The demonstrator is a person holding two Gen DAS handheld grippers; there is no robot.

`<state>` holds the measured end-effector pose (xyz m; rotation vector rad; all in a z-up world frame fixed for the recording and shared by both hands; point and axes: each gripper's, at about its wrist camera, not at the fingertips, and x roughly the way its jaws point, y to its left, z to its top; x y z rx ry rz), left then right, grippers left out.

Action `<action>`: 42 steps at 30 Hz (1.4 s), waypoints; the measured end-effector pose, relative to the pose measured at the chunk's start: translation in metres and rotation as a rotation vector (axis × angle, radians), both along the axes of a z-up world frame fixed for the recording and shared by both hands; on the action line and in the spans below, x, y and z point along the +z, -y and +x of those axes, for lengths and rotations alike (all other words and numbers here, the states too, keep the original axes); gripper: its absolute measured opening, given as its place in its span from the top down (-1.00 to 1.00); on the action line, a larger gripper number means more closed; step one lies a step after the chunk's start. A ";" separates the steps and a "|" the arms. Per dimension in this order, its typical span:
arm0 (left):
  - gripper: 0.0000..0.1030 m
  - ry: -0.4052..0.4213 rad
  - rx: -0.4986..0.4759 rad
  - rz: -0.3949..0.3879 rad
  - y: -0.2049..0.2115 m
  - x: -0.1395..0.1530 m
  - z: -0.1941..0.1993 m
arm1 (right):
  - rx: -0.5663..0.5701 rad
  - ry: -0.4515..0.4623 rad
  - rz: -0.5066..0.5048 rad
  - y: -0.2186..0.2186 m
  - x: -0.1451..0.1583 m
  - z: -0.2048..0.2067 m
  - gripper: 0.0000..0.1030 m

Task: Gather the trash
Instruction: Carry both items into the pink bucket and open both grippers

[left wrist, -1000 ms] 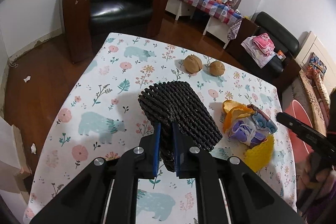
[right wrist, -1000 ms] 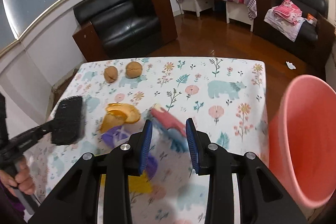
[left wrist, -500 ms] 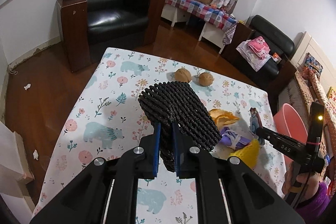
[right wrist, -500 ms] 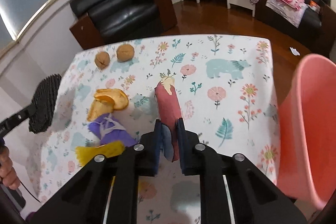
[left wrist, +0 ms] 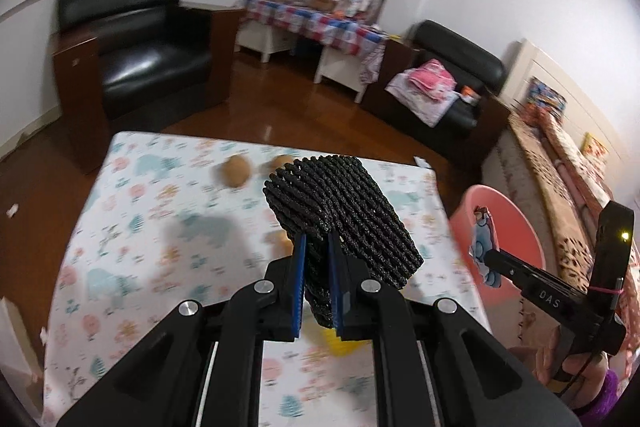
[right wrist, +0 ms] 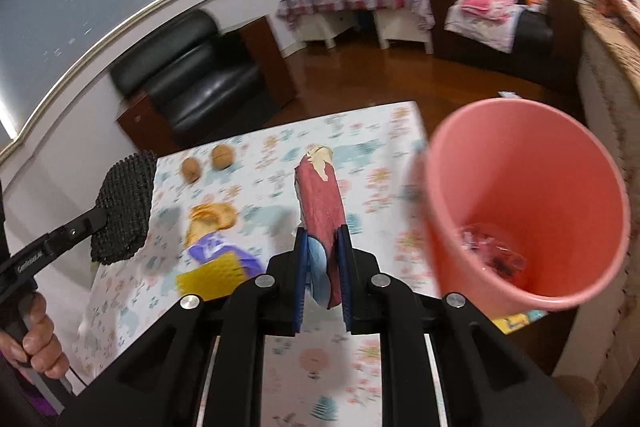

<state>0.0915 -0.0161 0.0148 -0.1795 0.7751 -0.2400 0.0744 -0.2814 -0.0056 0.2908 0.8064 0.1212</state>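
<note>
My table (right wrist: 384,131) in its bear-and-flower cloth fills the middle of both views, and the pink bin (right wrist: 532,163) stands just off its right edge, mouth up, with some crumpled reddish scrap already lying at the bottom. My left tongs (left wrist: 316,267) are pinched narrow on the black foam net sleeve (left wrist: 344,211), which stands up out of the jaws above the middle of the table. My right tongs (right wrist: 323,259) are likewise clamped, holding the red wrapper (right wrist: 320,199) with its pale torn tip pointing away from me, up off the cloth and beside the bin's near wall

The step in hand, as I judge it, is dropping the red wrapper into the bin. To do it well I should carry my right tongs over the rim until the whole wrapper hangs above the mouth, tip it downward, and only then let go; it is long and light, so releasing early could leave it draped on the rim or falling outside. The net sleeve should follow the same way

On the cloth toward the left edge wait the orange peel (right wrist: 212,219), the purple wrapper (right wrist: 216,251), the yellow net piece (right wrist: 212,277), and near the far edge two walnuts (right wrist: 208,163)
</note>
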 end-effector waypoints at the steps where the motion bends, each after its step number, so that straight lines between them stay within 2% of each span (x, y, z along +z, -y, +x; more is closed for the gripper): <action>1: 0.81 0.003 -0.024 0.007 0.012 0.002 0.004 | -0.021 0.002 0.000 0.005 0.001 -0.001 0.71; 8: 0.81 0.032 -0.147 0.029 0.078 0.019 0.013 | -0.170 0.025 0.013 0.057 0.004 -0.013 0.71; 18: 0.81 0.058 -0.280 0.096 0.175 0.023 0.032 | -0.270 0.019 0.033 0.108 -0.009 -0.016 0.71; 25: 0.81 0.038 -0.352 0.149 0.227 0.005 0.047 | -0.314 0.005 0.067 0.140 -0.024 -0.015 0.71; 32: 0.80 -0.013 -0.402 0.192 0.266 -0.021 0.061 | -0.314 -0.020 0.094 0.147 -0.036 -0.008 0.71; 40: 0.76 -0.070 -0.444 0.187 0.290 -0.046 0.068 | -0.314 -0.020 0.099 0.153 -0.041 -0.006 0.70; 42: 0.69 -0.080 -0.443 0.176 0.292 -0.050 0.069 | -0.320 -0.023 0.101 0.154 -0.042 -0.007 0.62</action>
